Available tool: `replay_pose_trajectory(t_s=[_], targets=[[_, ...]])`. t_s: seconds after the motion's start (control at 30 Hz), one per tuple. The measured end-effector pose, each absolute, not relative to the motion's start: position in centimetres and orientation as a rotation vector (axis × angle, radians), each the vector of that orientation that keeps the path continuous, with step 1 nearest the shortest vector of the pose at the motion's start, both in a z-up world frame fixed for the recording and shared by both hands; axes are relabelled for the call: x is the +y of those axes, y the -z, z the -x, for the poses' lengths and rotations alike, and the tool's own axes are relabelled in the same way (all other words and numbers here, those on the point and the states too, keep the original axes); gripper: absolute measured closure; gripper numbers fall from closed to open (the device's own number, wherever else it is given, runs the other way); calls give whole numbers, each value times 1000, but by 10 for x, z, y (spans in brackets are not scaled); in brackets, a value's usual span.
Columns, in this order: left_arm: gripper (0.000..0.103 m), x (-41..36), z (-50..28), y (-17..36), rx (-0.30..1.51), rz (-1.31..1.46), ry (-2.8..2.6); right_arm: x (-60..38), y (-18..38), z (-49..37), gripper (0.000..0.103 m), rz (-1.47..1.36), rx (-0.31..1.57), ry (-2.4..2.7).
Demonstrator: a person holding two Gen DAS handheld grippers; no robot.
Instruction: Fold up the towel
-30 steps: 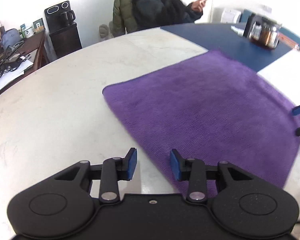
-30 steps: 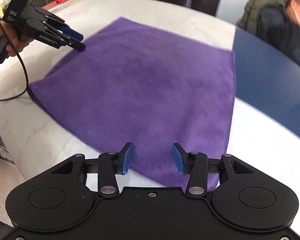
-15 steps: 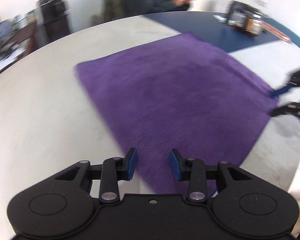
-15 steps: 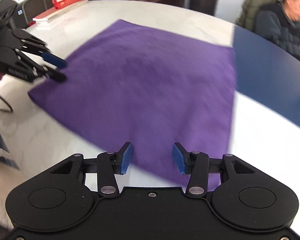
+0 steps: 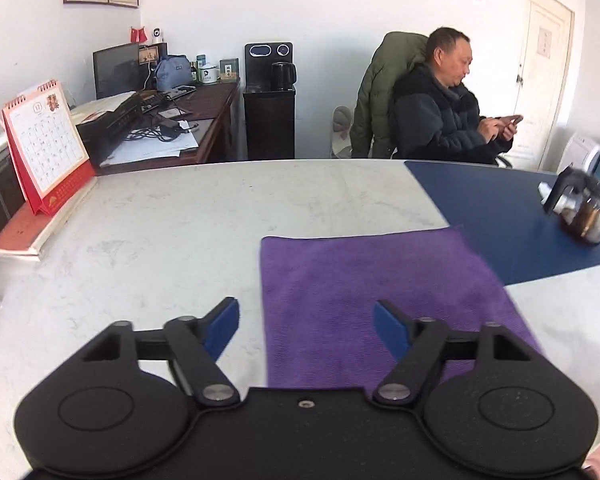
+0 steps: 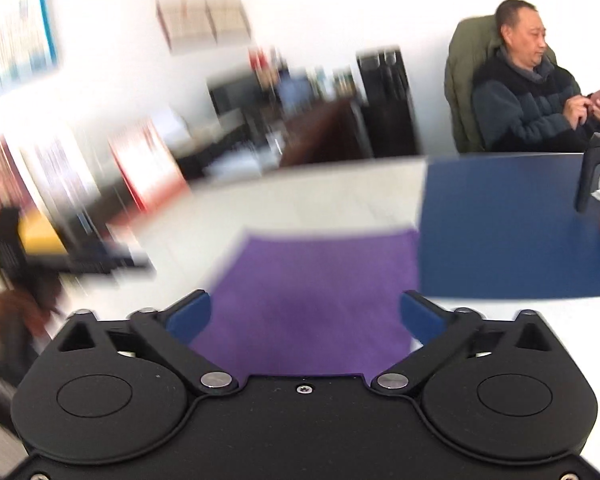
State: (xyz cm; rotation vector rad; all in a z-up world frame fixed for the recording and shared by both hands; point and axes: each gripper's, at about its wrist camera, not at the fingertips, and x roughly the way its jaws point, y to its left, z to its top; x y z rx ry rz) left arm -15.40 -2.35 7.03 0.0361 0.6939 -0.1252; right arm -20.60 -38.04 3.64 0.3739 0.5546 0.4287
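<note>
White marble-look tabletop [image 5: 172, 240] fills the lower half of both my views, with a dark blue mat [image 5: 512, 216] over its right side and an office behind: a desk calendar [image 5: 46, 148] at the left edge, a cluttered desk and a black water dispenser [image 5: 269, 100] against the wall, and a seated person [image 5: 446, 108] with a phone at upper right. A glass teapot [image 5: 588, 216] stands on the blue mat at the far right.

The purple towel [image 5: 372, 280] lies flat in the lower centre of both frames, its far right corner just touching the blue mat. In my left view it shows as a narrow strip with straight edges, which I read as one fold already made, though I cannot make out the layers.

My left gripper [image 5: 306, 326] has its jaws spread wide, having just opened, with nothing between the blue pads [image 5: 222, 324]; the towel's left edge sits beneath the gap. My right gripper [image 6: 305, 316] is equally wide, also just opened and empty, above the towel's near end. That view is badly smeared on its left side, where a dark and yellow shape may be my other tool.

I judge a fold just released, and at least one more crosswise fold is probably left, with the cloth needing to be picked up again.
</note>
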Motion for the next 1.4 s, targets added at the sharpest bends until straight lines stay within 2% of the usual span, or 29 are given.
replay_pose_trajectory(t_s=[0.07, 0.23, 0.37, 0.43, 0.53, 0.6, 0.67, 0.8, 0.97, 1.1, 1.4], targets=[[17, -35, 161, -76, 705, -54, 71, -393, -51, 212, 0, -444, 520, -425], [16, -48, 165, -76, 725, -62, -8, -408, -82, 230, 0, -497, 321, -469], [16, -49, 167, -72, 735, -56, 20, -415, -81, 217, 0, -537, 445, -350], [16, -47, 168, -70, 751, -42, 3, -414, -88, 224, 0, -519, 377, -354], [16, -40, 168, -60, 813, 0, 2, -421, -69, 223, 0, -641, 238, -497], [16, -36, 171, -51, 844, -14, -12, -425, -50, 203, 0, -765, 381, -500], [16, -31, 174, -44, 865, -22, -30, -422, -44, 200, 0, -760, 436, -421], [16, -19, 175, -31, 914, 9, -50, -417, -45, 218, 0, -631, 280, -408], [16, -15, 172, -13, 959, -32, -51, -404, -13, 196, 0, -666, 587, -347], [16, -11, 174, 5, 993, -39, -33, -387, 10, 188, 0, -576, 781, -197], [16, 1, 167, 25, 1072, -33, -65, -361, 20, 187, 0, -380, 918, -141]])
